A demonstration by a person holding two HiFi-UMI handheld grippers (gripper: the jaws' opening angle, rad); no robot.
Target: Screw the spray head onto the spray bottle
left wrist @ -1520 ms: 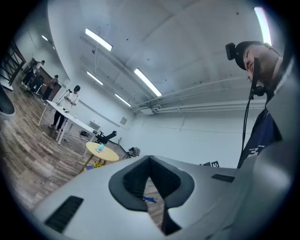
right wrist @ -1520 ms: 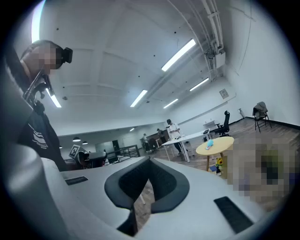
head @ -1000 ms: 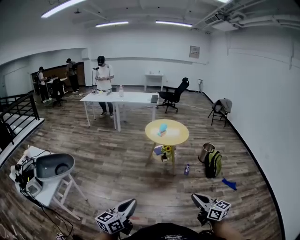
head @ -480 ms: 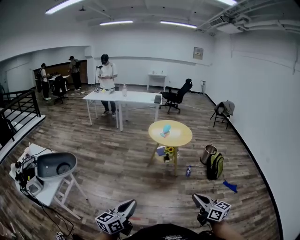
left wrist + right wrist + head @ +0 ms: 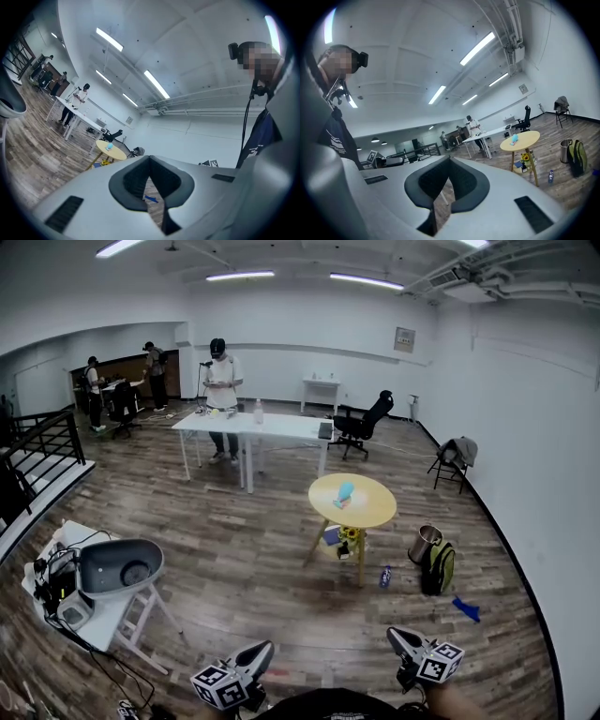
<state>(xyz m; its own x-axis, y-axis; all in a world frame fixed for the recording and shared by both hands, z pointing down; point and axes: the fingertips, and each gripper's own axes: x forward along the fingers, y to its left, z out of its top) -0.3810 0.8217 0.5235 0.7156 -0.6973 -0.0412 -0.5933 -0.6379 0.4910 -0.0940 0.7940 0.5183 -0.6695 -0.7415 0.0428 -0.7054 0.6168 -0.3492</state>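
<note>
A pale blue object (image 5: 345,491), too small to name, lies on a round yellow table (image 5: 370,507) in the middle of the room, several steps ahead of me. It also shows far off in the left gripper view as the blue object (image 5: 109,146) and in the right gripper view as the blue object (image 5: 514,138). My left gripper (image 5: 260,652) and right gripper (image 5: 397,639) sit at the bottom of the head view, pointing level toward the room. Both are shut with nothing between their jaws.
A long white table (image 5: 272,429) stands behind, with a person (image 5: 223,381) at it and an office chair (image 5: 361,423) beside. A metal bin (image 5: 424,543), green backpack (image 5: 441,566) and small bottle (image 5: 385,576) sit right of the yellow table. A grey appliance (image 5: 117,566) stands left.
The whole room has slid lower and slightly right in the head view and the yellow table looks a little nearer. Both grippers keep their place at the bottom, still shut.
</note>
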